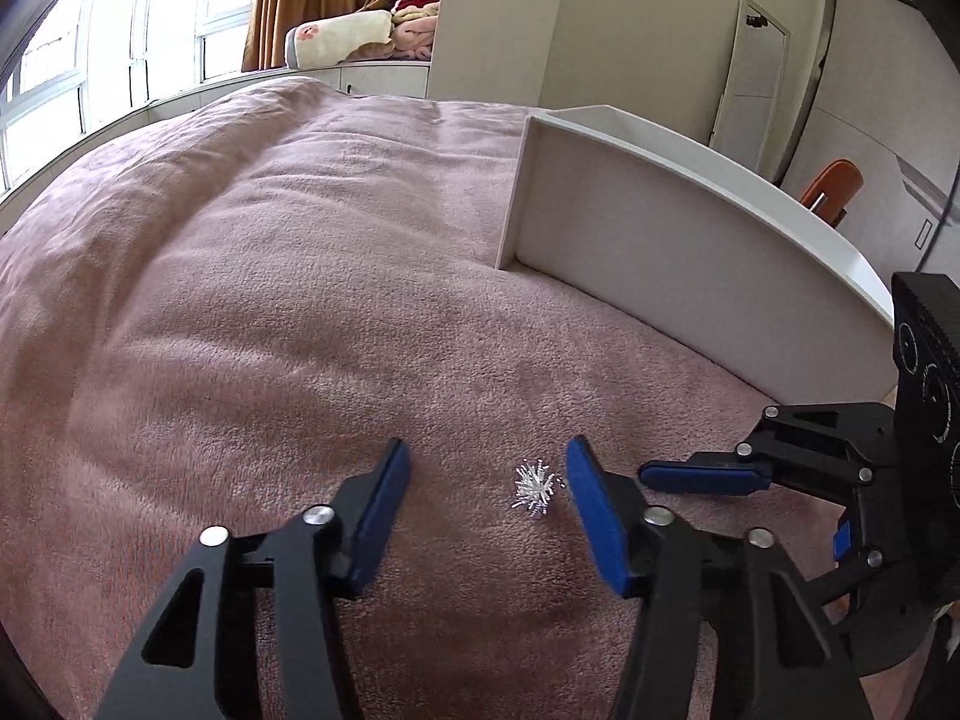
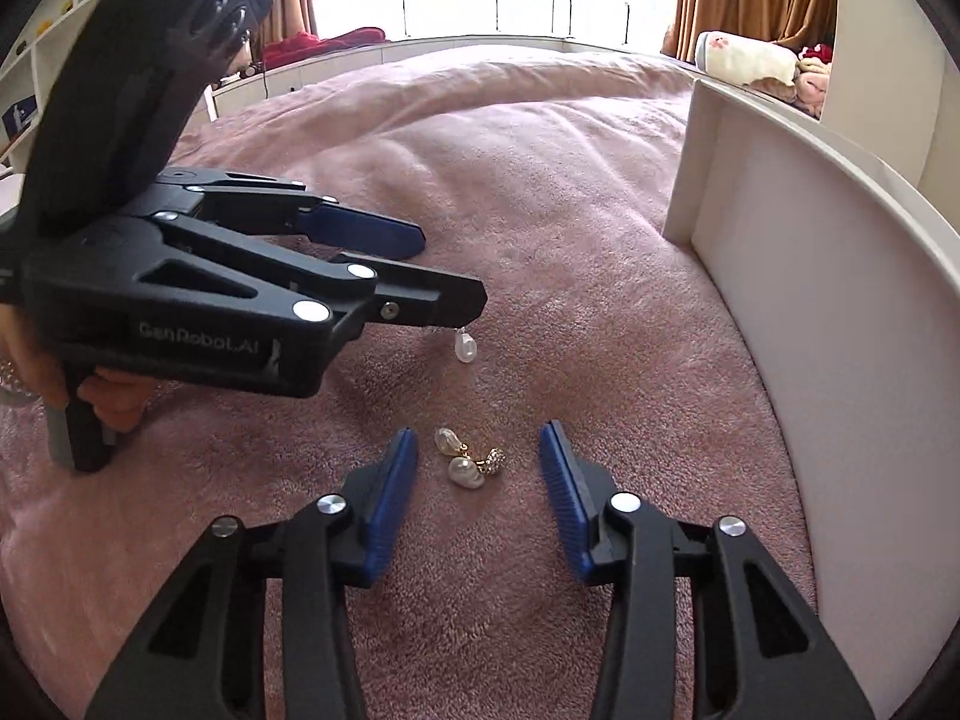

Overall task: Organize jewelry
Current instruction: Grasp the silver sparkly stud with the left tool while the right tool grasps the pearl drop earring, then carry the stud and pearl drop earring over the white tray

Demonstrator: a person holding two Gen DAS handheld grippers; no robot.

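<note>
A small silver starburst piece of jewelry (image 1: 533, 487) lies on the pink blanket (image 1: 270, 312) between the open fingers of my left gripper (image 1: 487, 468), closer to the right finger. In the right wrist view, pearl and gold earrings (image 2: 468, 461) lie clustered between the open fingers of my right gripper (image 2: 479, 453). A single pearl drop (image 2: 465, 347) lies just below the tip of the left gripper (image 2: 450, 276), which comes in from the left. The right gripper (image 1: 702, 476) shows at the right of the left wrist view.
A white open box or tray (image 1: 660, 228) stands on the bed to the right; its wall (image 2: 810, 300) curves along the right side. The pink blanket (image 2: 540, 180) stretches far toward windows, brown curtains and folded bedding (image 1: 348, 39).
</note>
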